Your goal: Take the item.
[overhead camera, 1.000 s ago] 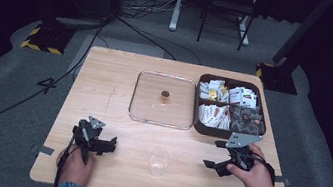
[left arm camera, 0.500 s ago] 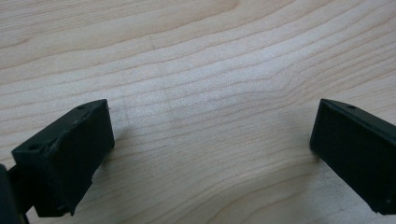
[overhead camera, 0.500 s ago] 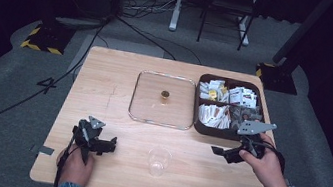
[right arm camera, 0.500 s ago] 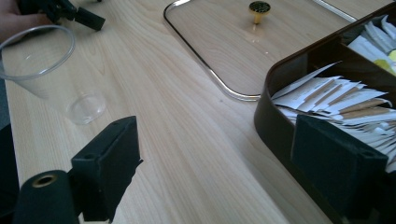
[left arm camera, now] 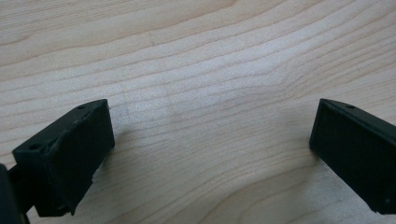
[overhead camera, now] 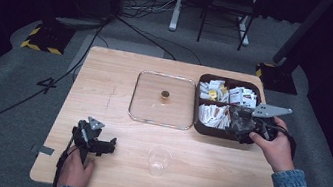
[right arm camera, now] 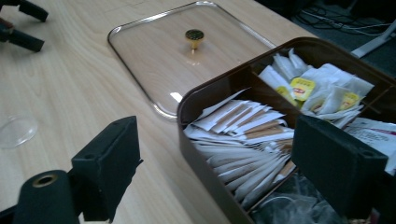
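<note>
A brown compartment box (overhead camera: 197, 103) full of paper sachets (overhead camera: 214, 114) stands at the table's right. My right gripper (overhead camera: 233, 124) hovers open over the box's front part, jaws pointing left. In the right gripper view the open jaws (right arm camera: 224, 144) straddle the white and tan sachets (right arm camera: 243, 135) behind the box's near wall (right arm camera: 205, 93), holding nothing. My left gripper (overhead camera: 109, 148) rests low at the front left, open. In the left gripper view its jaws (left arm camera: 212, 126) stand wide apart over bare wood.
A clear lid (overhead camera: 152, 106) with a gold knob (overhead camera: 165, 94) lies flat left of the box, also seen as the lid (right arm camera: 159, 60) in the right gripper view. A clear plastic cup (overhead camera: 159, 160) stands near the front edge, between the two hands.
My right gripper has moved from the table's front right forward and up to hover over the box. The left gripper has stayed put.
</note>
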Demonstrator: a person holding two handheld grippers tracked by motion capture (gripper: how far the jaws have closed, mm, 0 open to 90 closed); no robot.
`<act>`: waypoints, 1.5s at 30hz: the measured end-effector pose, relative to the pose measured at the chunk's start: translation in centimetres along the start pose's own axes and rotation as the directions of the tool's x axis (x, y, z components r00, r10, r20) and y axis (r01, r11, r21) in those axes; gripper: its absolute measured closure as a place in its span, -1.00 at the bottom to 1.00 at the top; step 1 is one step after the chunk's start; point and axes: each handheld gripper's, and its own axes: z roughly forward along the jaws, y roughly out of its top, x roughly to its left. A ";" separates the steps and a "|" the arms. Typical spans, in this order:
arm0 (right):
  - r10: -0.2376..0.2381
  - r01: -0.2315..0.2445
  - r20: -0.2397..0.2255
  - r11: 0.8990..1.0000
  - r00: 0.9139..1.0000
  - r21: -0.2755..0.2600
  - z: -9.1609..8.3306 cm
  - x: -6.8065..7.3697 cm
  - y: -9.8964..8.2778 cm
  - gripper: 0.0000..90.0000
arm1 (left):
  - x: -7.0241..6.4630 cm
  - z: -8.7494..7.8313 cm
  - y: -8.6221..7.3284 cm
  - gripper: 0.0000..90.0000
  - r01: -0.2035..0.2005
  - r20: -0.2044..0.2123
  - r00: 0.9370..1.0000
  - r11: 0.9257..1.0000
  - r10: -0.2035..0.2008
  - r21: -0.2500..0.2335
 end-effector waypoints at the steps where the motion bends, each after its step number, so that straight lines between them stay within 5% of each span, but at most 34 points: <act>1: 0.002 -0.002 0.006 1.000 1.000 -0.005 0.0 -0.3 0.0 -0.65 | 0.0 0.0 0.0 -1.00 0.000 -0.001 1.000 1.000 0.000 0.000; 17: 0.065 -0.065 0.124 0.998 0.990 -0.005 0.5 -6.2 -0.7 -0.65 | -0.1 0.1 0.1 -1.00 0.011 -0.011 1.000 1.000 -0.011 0.002; 21: 0.131 -0.124 0.162 0.991 0.978 -0.051 1.0 -7.4 -1.2 -0.65 | 0.0 0.1 0.2 -1.00 0.010 -0.011 1.000 1.000 -0.010 0.003; 24: 0.149 -0.146 0.184 0.989 0.972 -0.029 1.3 -8.1 -1.8 -0.59 | 0.0 0.1 0.2 -1.00 0.011 -0.012 1.000 1.000 -0.011 0.001; 27: 0.178 -0.188 0.209 0.982 0.961 0.026 1.7 -8.6 -2.7 -0.32 | 0.0 0.1 0.2 -1.00 0.011 -0.011 1.000 1.000 -0.011 0.001; 33: 0.239 -0.252 0.217 0.967 0.946 0.034 2.4 -9.0 -4.0 -0.14 | 0.0 0.1 0.2 -1.00 0.011 -0.011 1.000 1.000 -0.011 0.001; 45: 0.259 -0.289 0.252 0.953 0.932 0.090 3.5 -9.1 -5.7 0.17 | 0.0 0.1 0.2 -1.00 0.011 -0.011 1.000 1.000 -0.011 0.001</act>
